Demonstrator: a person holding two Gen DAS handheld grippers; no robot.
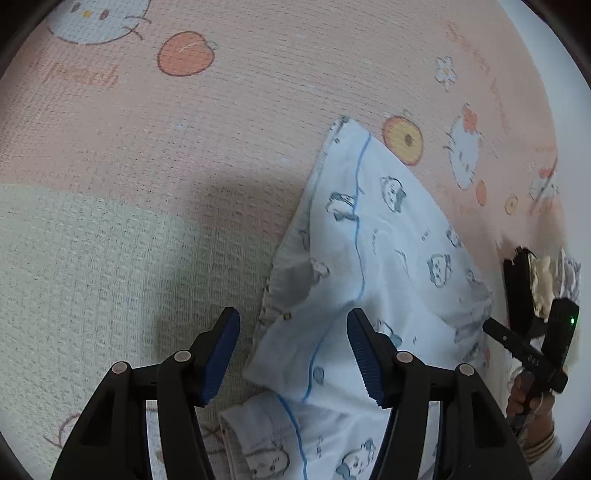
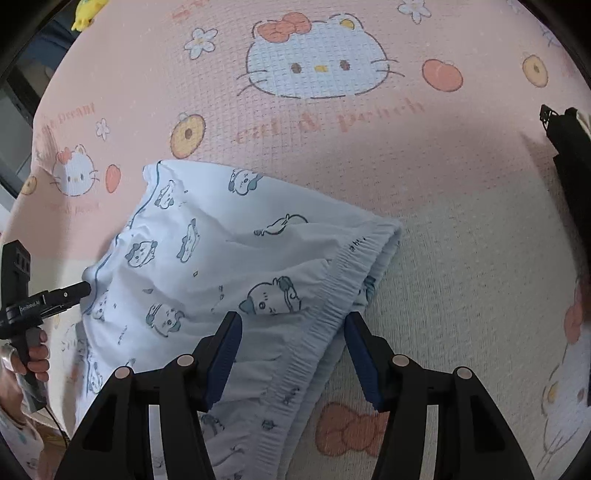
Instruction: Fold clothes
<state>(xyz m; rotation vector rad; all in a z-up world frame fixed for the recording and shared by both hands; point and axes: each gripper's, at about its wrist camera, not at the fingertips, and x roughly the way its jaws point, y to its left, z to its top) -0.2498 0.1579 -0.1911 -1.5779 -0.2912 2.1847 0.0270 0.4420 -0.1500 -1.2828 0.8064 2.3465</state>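
Observation:
A white pair of shorts (image 2: 207,251) with blue cartoon prints and blue piping lies flat on the mat, also seen in the left wrist view (image 1: 388,240). My right gripper (image 2: 293,360) is open, its blue pads either side of the gathered elastic waistband (image 2: 332,317) without pressing it. My left gripper (image 1: 293,354) is open too, straddling the shorts' left edge near a hem. In the right wrist view the left gripper (image 2: 83,288) reaches the piped side seam, held by a hand (image 2: 35,354). The right gripper (image 1: 491,326) shows at the right of the left wrist view.
The shorts rest on a pink and cream play mat (image 2: 443,184) printed with cats and peaches. A black object (image 2: 569,155) sits at the mat's right edge. A yellow toy (image 2: 86,14) lies beyond the far left corner, beside dark furniture (image 2: 14,110).

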